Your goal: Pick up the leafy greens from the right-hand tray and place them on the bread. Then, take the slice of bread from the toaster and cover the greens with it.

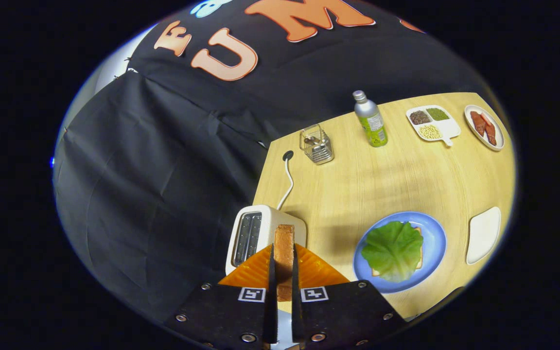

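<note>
Wooden table (396,180) fills the booth floor of my view. I hold the bread slice (284,253) on edge, the gripper (284,279) clamped on both its faces, above the toaster (253,233). Greens (393,249) already lie on the lower bread on the blue plate (438,243) — just beside the toaster. I judge I should carry the slice across, turn it flat, and lower it squarely — releasing only when it rests.

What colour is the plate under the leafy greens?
Blue, in the gripper view: the plate holds the leafy greens on bread.
</note>
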Available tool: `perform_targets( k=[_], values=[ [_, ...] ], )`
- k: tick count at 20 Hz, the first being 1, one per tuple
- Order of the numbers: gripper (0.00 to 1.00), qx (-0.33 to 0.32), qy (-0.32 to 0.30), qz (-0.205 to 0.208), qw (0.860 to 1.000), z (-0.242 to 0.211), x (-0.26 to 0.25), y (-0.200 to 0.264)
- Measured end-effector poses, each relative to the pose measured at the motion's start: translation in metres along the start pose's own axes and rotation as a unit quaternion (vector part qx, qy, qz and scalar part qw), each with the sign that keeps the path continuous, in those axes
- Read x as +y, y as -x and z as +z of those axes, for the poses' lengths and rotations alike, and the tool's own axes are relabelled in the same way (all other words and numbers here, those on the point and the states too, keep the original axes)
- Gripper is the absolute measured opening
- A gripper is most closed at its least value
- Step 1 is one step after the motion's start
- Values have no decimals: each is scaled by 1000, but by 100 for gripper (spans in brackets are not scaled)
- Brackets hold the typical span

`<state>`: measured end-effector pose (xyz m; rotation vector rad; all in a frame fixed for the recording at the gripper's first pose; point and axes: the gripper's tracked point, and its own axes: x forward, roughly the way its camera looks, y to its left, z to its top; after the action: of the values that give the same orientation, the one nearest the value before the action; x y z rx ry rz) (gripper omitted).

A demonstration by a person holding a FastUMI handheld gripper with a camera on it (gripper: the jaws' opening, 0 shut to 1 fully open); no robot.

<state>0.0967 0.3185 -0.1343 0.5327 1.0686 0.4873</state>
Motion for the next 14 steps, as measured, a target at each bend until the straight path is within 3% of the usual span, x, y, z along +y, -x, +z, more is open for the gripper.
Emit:
perform_targets(
  k=[14],
  values=[
    [12,2,1,-23,1000,-34,-99,-9]
  ],
)
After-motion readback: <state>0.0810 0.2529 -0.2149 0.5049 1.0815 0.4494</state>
